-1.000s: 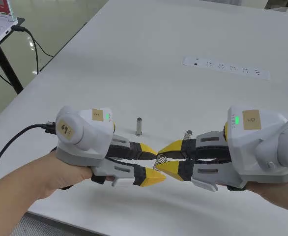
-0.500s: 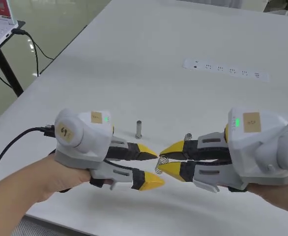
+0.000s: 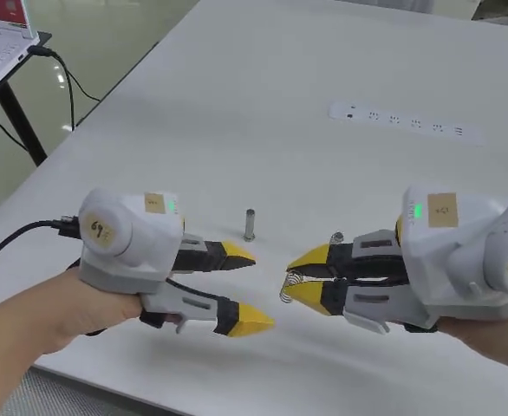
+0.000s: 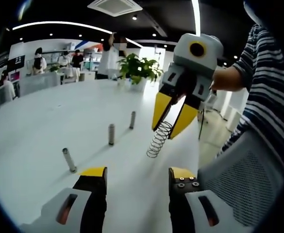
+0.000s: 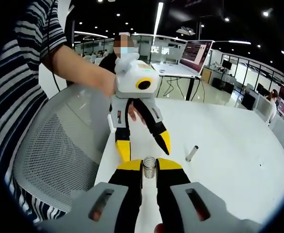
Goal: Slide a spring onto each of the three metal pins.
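The left tool (image 3: pixel 260 290) hovers low over the desk (image 3: pixel 237 113), held level in a hand, jaws spread with nothing between them, tips aimed at its partner. Just beyond it a bare metal pin (image 3: pixel 250 224) stands upright. Further right the spring (image 4: pixel 159 140) hangs clear of the desk, pinched at one end by the right tool (image 3: pixel 290 279), which points left. Behind that, a second pin (image 3: pixel 335 237) appears to wear a spring already. The step in hand looks like carrying this spring to a bare pin; next it needs turning upright and centring over the pin's top
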